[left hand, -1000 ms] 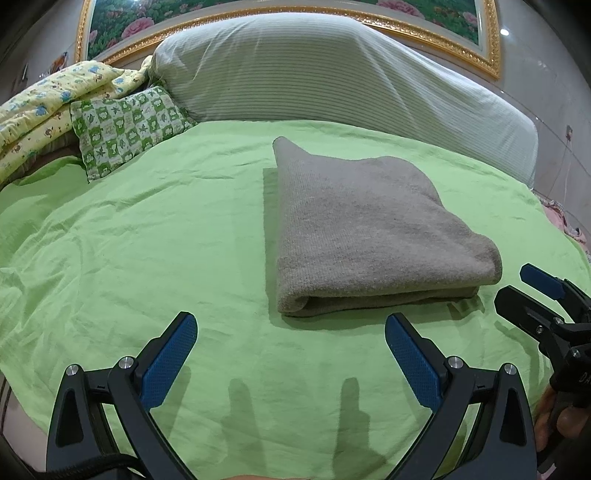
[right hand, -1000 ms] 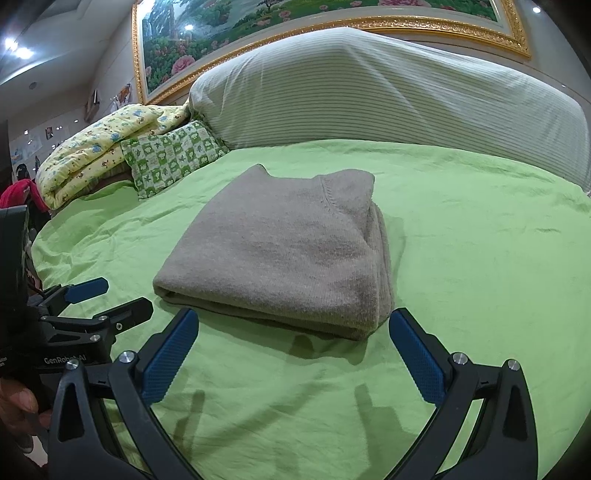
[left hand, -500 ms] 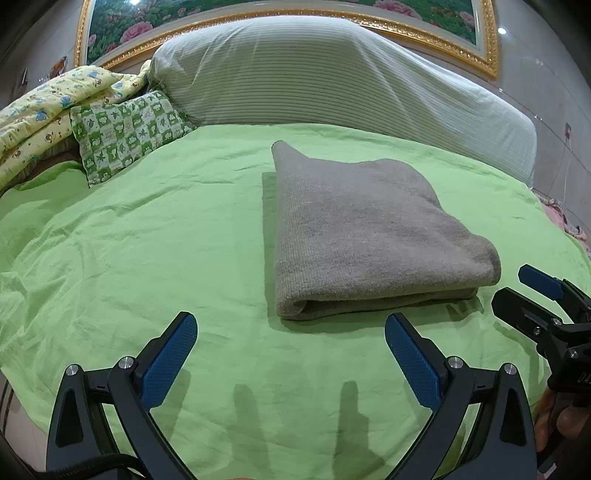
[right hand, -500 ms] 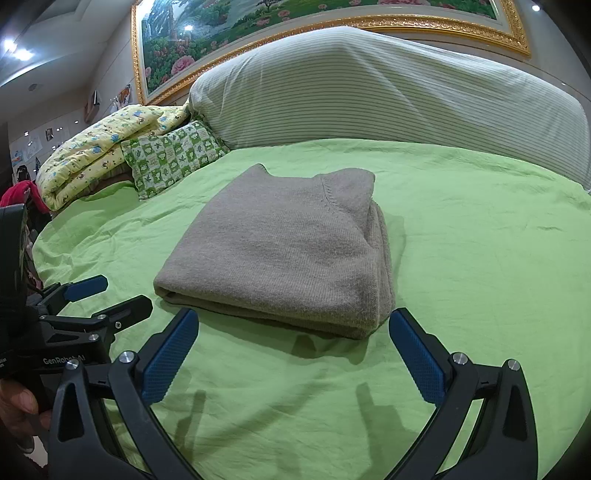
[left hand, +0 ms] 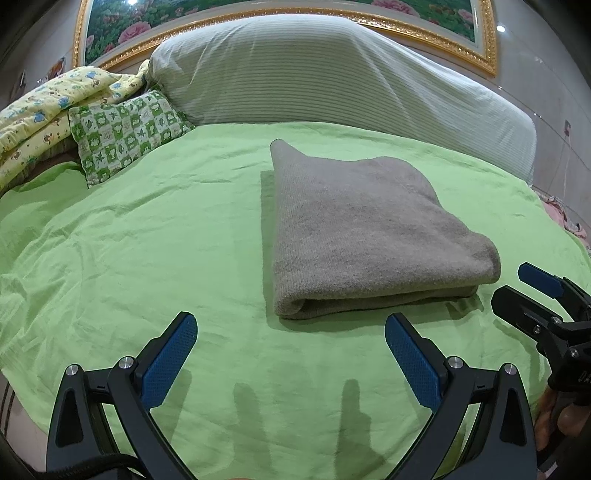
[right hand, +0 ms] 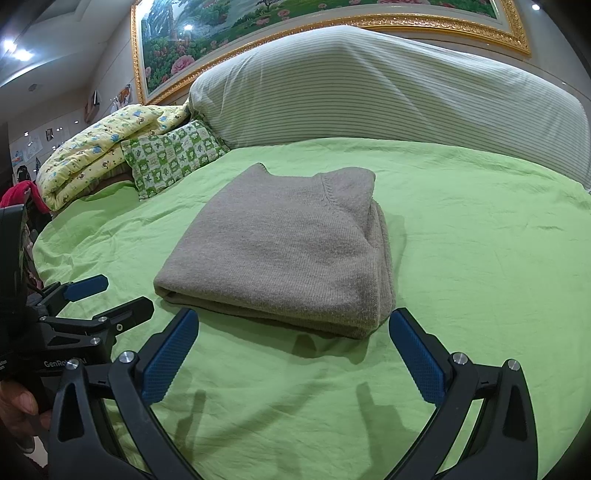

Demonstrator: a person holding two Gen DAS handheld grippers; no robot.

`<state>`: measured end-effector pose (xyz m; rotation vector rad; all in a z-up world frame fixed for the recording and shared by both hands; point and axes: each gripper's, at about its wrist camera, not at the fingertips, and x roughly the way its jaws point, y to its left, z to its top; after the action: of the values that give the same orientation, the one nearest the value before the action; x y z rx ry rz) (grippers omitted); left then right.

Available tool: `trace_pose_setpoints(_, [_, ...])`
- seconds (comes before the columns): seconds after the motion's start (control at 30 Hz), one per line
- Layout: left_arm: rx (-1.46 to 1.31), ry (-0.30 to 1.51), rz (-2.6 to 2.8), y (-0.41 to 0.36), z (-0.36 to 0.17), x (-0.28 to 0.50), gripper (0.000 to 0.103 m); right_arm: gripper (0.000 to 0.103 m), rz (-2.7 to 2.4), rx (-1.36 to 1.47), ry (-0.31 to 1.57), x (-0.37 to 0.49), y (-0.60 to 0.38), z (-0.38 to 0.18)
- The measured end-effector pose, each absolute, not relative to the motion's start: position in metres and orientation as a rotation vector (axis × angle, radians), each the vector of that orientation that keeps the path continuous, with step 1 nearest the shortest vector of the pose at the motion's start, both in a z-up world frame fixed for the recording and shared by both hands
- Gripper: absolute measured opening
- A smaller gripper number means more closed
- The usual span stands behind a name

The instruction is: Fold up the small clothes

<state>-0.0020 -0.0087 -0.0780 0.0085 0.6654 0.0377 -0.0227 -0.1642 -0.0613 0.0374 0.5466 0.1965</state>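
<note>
A grey-brown knit garment [left hand: 362,236] lies folded into a thick rectangle on the green bedsheet [left hand: 147,251]; the right wrist view shows it too, garment [right hand: 288,251], with its collar edge at the far end. My left gripper [left hand: 291,354] hovers open just short of the garment's near fold, nothing between its blue pads. My right gripper [right hand: 293,350] is open as well, close to the garment's near right corner, holding nothing. Each gripper appears at the edge of the other's view: the right gripper [left hand: 532,291], the left gripper [right hand: 107,295].
A large striped pillow [left hand: 332,77] spans the head of the bed below a gold-framed painting [right hand: 295,22]. A green patterned cushion [left hand: 125,136] and a yellow printed quilt [left hand: 40,114] sit at the far left. A hand [right hand: 18,402] grips the left tool.
Both grippers stay open and nearly still. The left wrist view has shifted very slightly; the garment has not moved.
</note>
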Motion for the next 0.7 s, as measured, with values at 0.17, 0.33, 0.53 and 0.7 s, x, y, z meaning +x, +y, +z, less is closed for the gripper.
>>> trace_pose_setpoints(0.17, [0.001,0.666,0.048,-0.0069,-0.0776,-0.0008,0.102,0.103,0.197,0.039,0.547,-0.0227,-0.1643,-0.0614])
trace_pose_setpoints(0.33, [-0.001,0.674,0.039,-0.007,-0.0781,0.0,0.102,0.103,0.198,0.04,0.546,-0.0229,-0.164,-0.0615])
trace_pose_setpoints(0.53, [0.004,0.673,0.041,-0.0082,-0.0774,0.0008,0.102,0.103,0.194,0.048,0.545,-0.0253,-0.1624,-0.0621])
trace_pose_setpoints(0.7, [-0.001,0.678,0.039,-0.0056,-0.0776,0.0019,0.102,0.103,0.191,0.049,0.545,-0.0261,-0.1622,-0.0624])
